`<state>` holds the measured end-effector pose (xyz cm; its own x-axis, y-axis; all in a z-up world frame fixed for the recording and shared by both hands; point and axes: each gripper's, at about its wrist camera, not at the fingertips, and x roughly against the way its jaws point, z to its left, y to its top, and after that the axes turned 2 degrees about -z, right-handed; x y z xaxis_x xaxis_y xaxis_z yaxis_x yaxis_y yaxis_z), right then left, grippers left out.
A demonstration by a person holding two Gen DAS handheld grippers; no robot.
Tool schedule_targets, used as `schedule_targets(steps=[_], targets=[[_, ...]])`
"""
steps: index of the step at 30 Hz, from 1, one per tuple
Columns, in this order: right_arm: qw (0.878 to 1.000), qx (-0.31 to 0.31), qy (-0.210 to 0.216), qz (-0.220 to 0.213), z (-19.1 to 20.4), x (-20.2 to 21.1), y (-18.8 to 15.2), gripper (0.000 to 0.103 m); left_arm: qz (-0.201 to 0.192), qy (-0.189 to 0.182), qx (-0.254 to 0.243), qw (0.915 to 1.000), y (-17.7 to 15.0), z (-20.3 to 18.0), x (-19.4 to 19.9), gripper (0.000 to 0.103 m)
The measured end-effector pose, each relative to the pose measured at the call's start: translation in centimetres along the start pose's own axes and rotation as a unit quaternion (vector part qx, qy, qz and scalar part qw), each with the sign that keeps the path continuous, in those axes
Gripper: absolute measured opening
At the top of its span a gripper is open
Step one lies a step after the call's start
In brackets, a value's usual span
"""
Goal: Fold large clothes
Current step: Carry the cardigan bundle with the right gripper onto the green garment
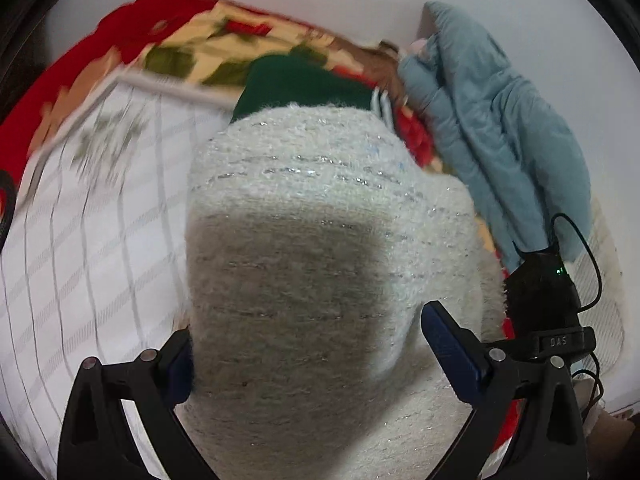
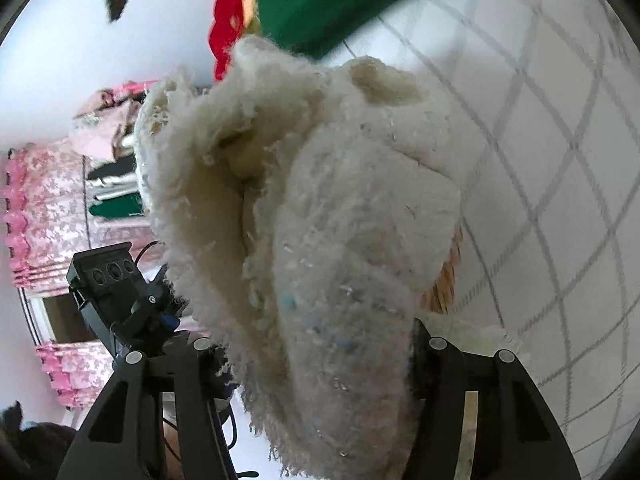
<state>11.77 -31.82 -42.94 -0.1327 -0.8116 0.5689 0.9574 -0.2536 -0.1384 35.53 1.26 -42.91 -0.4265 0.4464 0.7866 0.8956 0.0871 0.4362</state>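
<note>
A fluffy white sweater with silver threads [image 1: 320, 240] fills the middle of the left wrist view, bunched between my left gripper's [image 1: 308, 356] blue-padded fingers [image 1: 452, 344], which stand wide apart around it. In the right wrist view the same sweater [image 2: 320, 220] hangs in a thick fold between the fingers of my right gripper [image 2: 320, 364]; the fingertips are hidden in the fabric. The other gripper [image 2: 116, 292] shows at lower left of that view, touching the sweater's edge.
A white checked sheet [image 1: 92, 240] covers the bed below. A red floral blanket [image 1: 180, 44], a green garment [image 1: 300, 80] and a light blue garment [image 1: 500, 128] lie behind. Pink curtains [image 2: 44, 200] hang at left in the right wrist view.
</note>
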Motion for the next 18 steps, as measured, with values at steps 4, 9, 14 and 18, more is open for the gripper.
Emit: schedule_targets(steps=[4,9,14,18], targets=[[0.999,0.006,0.004,-0.034,2.9,4.7,6.7,0.062,-0.021,-0.018,-0.024,0.9993,8.9,-1.7,-1.3,0.1],[0.998,0.011,0.0,-0.063,6.3,9.0,19.4,0.062,-0.034,-0.014,-0.05,0.998,19.3,-1.2,-5.8,0.1],[0.998,0.009,-0.03,-0.054,6.6,8.5,34.3,0.061,-0.018,0.016,-0.051,0.9984,27.0,0.8,-14.6,0.1],[0.996,-0.014,-0.08,-0.028,4.0,6.0,41.3,0.061,0.028,0.043,-0.041,0.9979,28.6,4.0,-21.8,0.099]])
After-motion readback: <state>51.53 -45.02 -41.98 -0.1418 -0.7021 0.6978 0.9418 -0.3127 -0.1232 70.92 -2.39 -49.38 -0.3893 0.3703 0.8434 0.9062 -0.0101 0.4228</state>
